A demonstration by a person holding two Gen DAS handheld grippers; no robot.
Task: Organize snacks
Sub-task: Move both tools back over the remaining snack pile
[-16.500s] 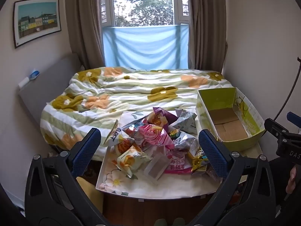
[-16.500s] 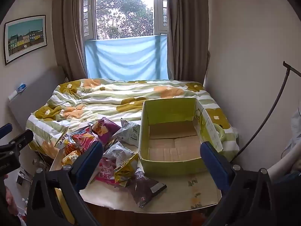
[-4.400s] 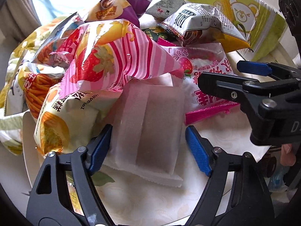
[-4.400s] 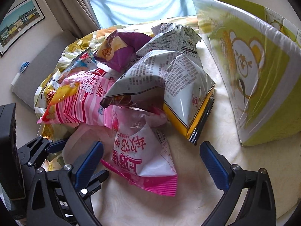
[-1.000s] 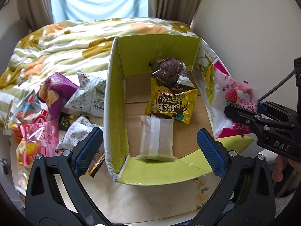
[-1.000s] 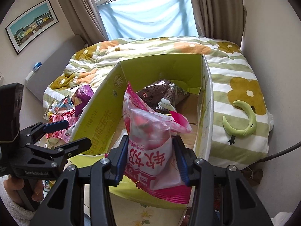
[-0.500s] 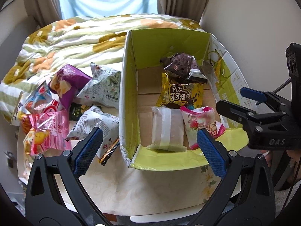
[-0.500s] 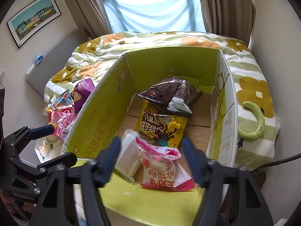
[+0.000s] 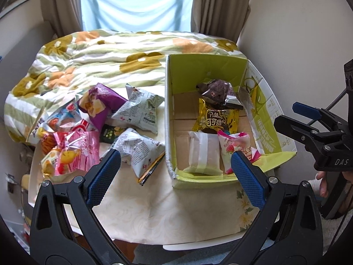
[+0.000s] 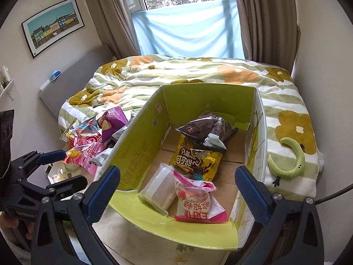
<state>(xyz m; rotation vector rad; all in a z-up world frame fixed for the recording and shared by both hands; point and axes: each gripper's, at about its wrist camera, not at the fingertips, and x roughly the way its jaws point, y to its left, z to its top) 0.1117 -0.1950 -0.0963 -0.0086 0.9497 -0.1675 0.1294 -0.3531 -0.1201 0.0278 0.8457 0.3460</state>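
A green cardboard box (image 9: 205, 70) (image 10: 141, 150) stands on the table's right side. Inside lie a dark brown bag (image 9: 218, 91) (image 10: 205, 130), a yellow bag (image 9: 218, 119) (image 10: 196, 161), a translucent white pack (image 9: 204, 154) (image 10: 160, 190) and a pink strawberry bag (image 9: 237, 146) (image 10: 196, 201). Loose snacks lie left of the box: two grey printed bags (image 9: 141, 110), a purple bag (image 9: 99, 103) and a pink striped bag (image 9: 75, 154). My left gripper (image 9: 175, 176) is open above the table's front. Over the box's near end my right gripper (image 10: 177, 186) is open and empty.
A bed with a flowered green-striped quilt (image 9: 99, 59) lies behind the table. A green crescent toy (image 10: 291, 161) rests on the quilt right of the box. The right gripper (image 9: 313, 128) shows at the left view's right edge, the left gripper (image 10: 44, 174) at the right view's left edge.
My right gripper opened and dropped the pink strawberry bag into the box beside the white pack, then lifted. The left gripper pulled back and up, so the loose snack pile shows more.
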